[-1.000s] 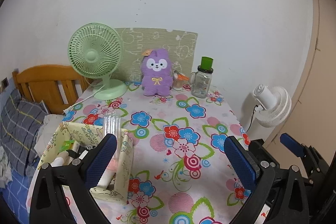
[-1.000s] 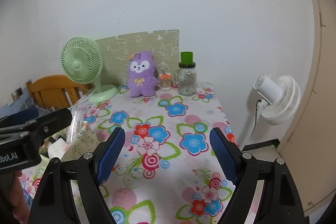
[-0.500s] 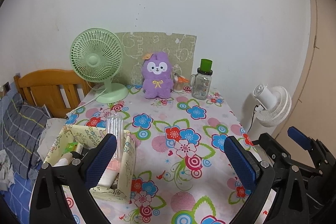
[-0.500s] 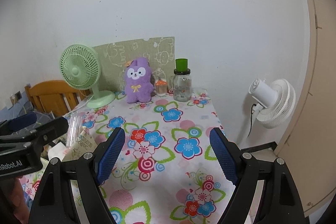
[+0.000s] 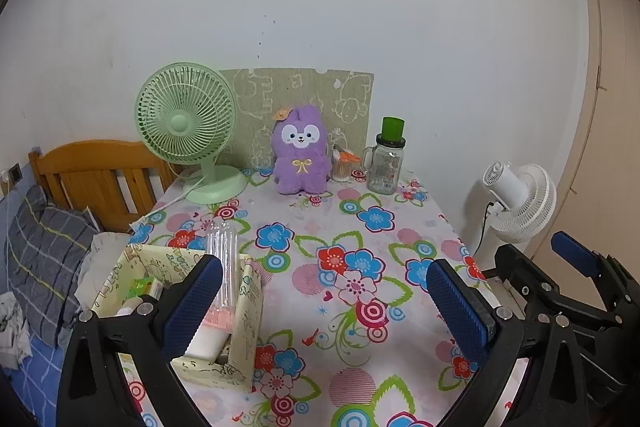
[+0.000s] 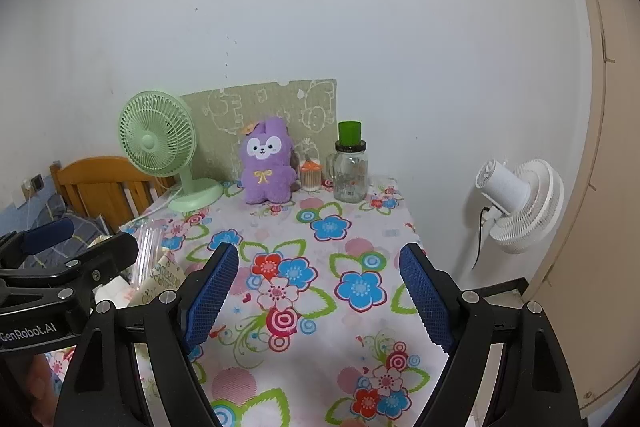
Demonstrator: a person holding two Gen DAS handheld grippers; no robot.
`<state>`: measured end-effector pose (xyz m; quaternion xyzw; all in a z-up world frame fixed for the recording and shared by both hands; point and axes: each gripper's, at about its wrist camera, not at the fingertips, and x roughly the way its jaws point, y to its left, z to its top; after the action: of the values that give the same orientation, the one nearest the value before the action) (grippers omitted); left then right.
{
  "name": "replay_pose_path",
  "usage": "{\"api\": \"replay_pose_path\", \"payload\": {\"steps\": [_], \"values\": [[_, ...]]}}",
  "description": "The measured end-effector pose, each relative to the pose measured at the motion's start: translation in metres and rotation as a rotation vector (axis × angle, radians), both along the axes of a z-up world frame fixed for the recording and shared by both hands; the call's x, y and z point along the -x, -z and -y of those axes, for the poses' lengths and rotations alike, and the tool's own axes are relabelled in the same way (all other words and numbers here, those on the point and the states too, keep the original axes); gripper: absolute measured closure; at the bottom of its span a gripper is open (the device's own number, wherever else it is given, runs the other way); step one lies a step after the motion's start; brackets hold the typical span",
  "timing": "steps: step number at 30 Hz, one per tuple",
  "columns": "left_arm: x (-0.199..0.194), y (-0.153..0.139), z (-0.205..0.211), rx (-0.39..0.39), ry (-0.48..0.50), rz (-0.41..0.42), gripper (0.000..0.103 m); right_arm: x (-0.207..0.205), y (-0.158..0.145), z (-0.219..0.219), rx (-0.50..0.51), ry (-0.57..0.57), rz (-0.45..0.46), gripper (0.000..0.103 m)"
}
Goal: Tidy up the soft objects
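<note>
A purple plush bunny (image 5: pixel 300 155) (image 6: pixel 266 167) sits upright at the back of the flowered table (image 5: pixel 352 227), against a green patterned board. My left gripper (image 5: pixel 326 303) hangs open over the table's near half, nothing between its blue pads. My right gripper (image 6: pixel 320 291) is also open and empty, beside the left one and a little to its right. Both are well short of the plush. In the left wrist view the right gripper (image 5: pixel 580 283) shows at the right edge; in the right wrist view the left gripper (image 6: pixel 52 267) shows at the left edge.
A green desk fan (image 5: pixel 186 123) stands left of the plush. A glass jar with a green lid (image 5: pixel 386 163) and a small orange-lidded jar (image 5: pixel 344 165) stand to its right. A cream box (image 5: pixel 248 291) of bottles sits near left. A white fan (image 5: pixel 520 203) stands beyond the table's right edge.
Both views have drifted slightly, so the table sits a little lower in frame. Nothing on the table has moved and both grippers stay open.
</note>
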<state>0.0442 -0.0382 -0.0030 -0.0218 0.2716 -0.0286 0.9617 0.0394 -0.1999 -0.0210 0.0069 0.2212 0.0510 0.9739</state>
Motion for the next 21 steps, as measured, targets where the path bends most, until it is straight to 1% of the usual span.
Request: {"api": "replay_pose_path", "payload": {"steps": [7,17,21], "values": [[0.003,-0.003,-0.001,-0.004,-0.006,0.007,0.000,0.001,-0.004,-0.003,0.004,-0.005,0.010,0.018],[0.010,-0.010,-0.004,-0.004,-0.013,0.045,0.000,0.007,-0.012,-0.006,0.012,-0.008,0.040,0.018],[0.009,-0.010,-0.005,-0.008,-0.017,0.041,0.000,0.007,-0.012,-0.006,0.012,-0.009,0.038,0.018]]}}
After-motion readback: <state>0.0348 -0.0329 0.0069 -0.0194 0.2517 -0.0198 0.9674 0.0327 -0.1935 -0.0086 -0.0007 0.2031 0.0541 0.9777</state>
